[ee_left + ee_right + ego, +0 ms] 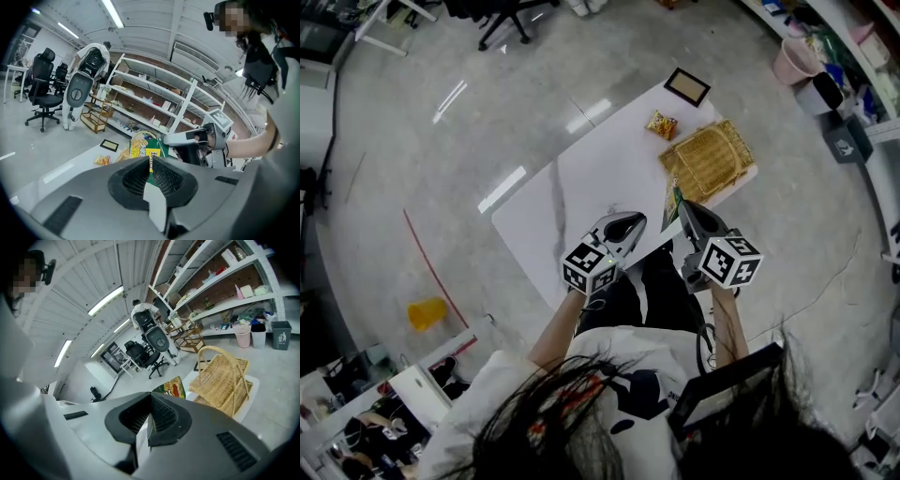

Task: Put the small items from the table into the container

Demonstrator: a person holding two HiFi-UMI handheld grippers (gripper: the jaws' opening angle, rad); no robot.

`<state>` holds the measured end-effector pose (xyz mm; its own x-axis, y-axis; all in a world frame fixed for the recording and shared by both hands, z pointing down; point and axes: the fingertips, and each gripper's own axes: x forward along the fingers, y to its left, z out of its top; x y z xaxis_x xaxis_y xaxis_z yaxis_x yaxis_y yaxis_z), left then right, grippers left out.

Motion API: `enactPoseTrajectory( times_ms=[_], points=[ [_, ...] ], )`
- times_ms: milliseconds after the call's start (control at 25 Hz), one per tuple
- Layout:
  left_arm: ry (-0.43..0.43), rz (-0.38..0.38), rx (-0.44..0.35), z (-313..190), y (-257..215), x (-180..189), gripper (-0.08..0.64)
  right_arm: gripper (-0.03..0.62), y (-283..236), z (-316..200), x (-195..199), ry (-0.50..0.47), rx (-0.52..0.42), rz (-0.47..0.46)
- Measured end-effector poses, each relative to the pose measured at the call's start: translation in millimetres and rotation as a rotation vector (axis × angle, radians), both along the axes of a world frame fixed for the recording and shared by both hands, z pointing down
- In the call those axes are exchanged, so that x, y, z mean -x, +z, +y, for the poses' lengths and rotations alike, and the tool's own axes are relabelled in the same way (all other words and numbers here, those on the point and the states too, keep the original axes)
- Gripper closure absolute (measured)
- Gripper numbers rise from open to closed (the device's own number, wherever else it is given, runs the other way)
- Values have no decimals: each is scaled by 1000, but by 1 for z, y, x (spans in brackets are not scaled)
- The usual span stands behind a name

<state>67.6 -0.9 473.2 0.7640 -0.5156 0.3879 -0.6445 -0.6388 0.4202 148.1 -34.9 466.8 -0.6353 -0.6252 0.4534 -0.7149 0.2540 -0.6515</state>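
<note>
Beside basket [709, 159], green packet [171, 387] in right gripper [683, 209]

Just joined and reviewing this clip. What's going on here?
A person holds a gripper in each hand over the near end of the white table. The left gripper and right gripper both have their jaws together, with nothing between them. A wicker basket sits at the far end. A green packet lies beside it, and an orange snack packet and a black-framed panel lie farther off. No items show in the basket yet.
</note>
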Motion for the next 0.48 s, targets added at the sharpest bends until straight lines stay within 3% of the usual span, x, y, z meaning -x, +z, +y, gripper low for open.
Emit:
enactPoseTrajectory(
  times_ms=[320, 480],
  points=[
    [26, -33, 10, -24, -1, -49, 548, 580, 1, -53, -83, 313, -22, -197],
    [31, -47, 18, -32, 3, -60, 548, 580, 0, -62, -114, 400, -41, -241]
  ],
)
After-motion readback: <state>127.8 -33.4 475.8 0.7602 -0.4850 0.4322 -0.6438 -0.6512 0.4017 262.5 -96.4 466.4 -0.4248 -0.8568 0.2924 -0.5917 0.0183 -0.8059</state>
